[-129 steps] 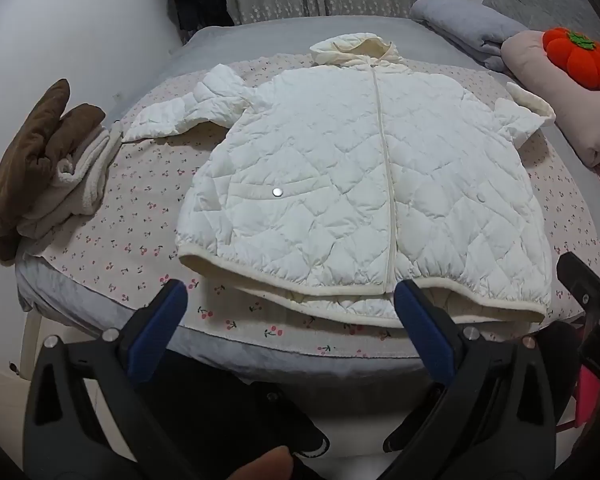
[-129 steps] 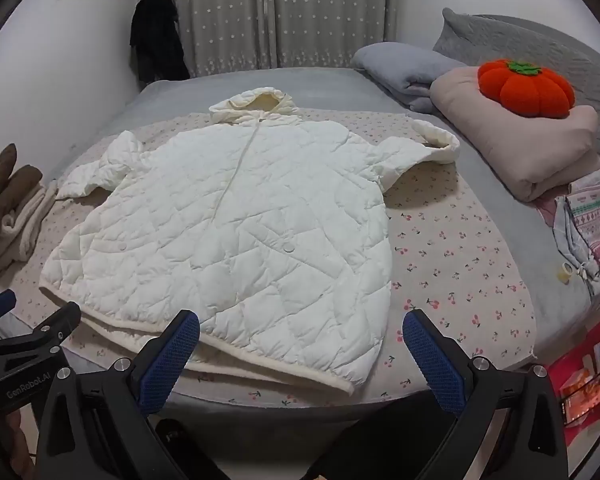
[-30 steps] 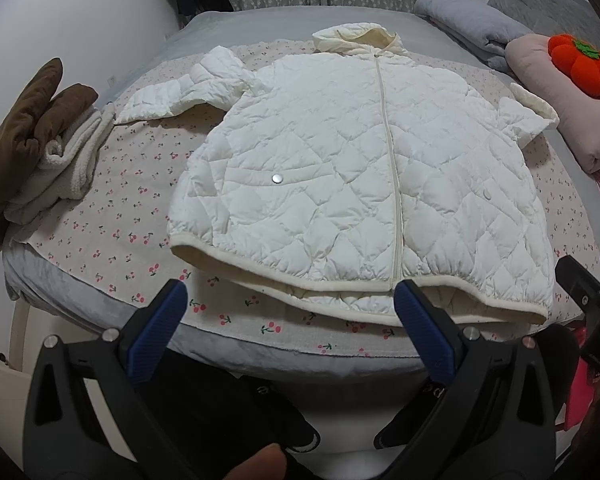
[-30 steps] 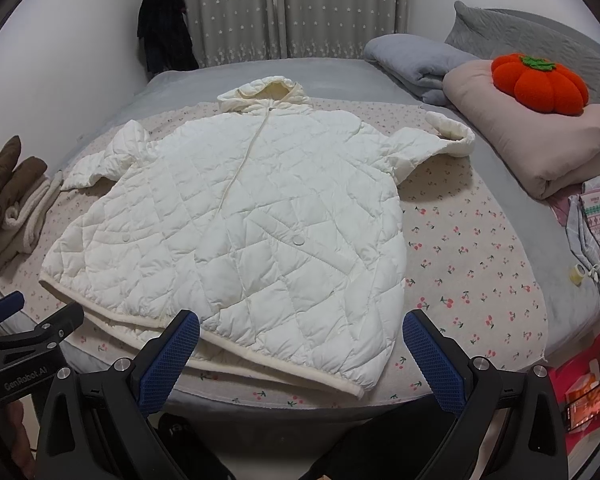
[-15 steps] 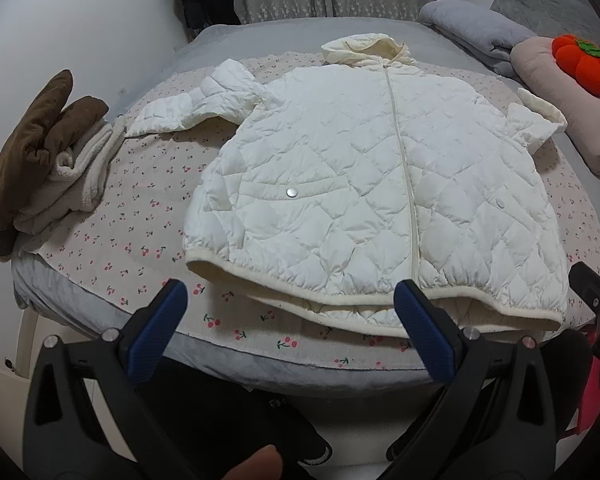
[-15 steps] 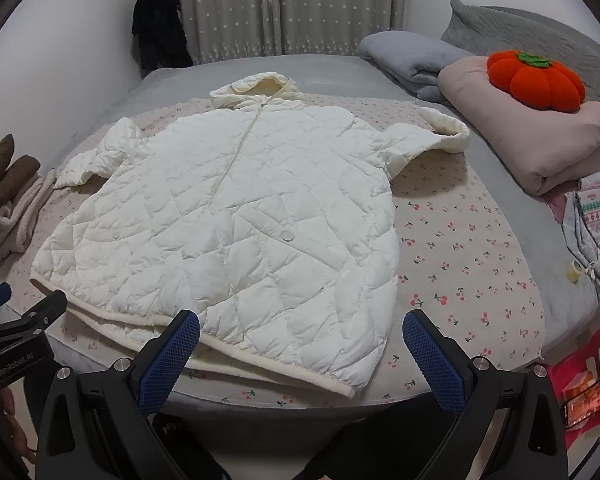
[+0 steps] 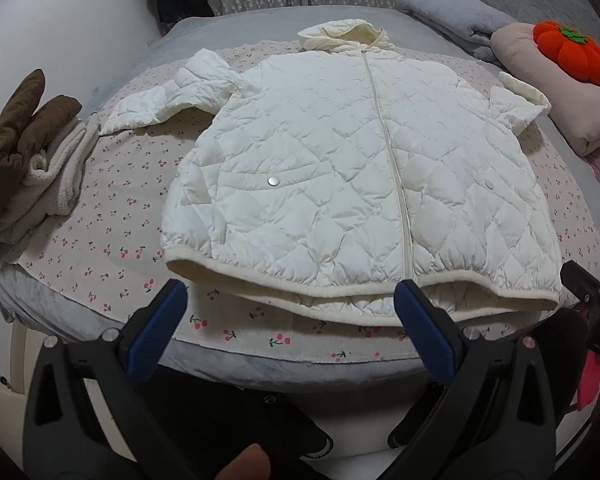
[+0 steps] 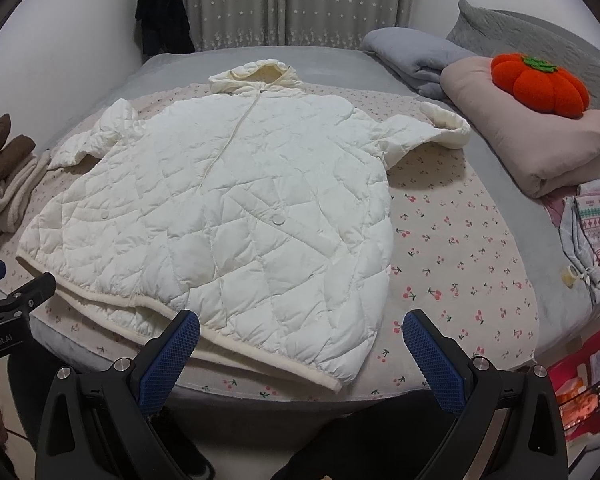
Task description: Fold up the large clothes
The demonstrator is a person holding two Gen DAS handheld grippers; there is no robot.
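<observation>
Presently the white quilted jacket (image 7: 340, 168) lies flat, zipped, front up on the cherry-print sheet (image 7: 112, 216) of the bed, hood away, hem nearest. Compared with a second ago both views have shifted only slightly; the garment itself is unmoved. The left tongs (image 7: 288, 320) and right tongs (image 8: 300, 344) stand released, holding nothing, just short of the hem. Judgement: folding has not begun; sleeves remain spread.
</observation>
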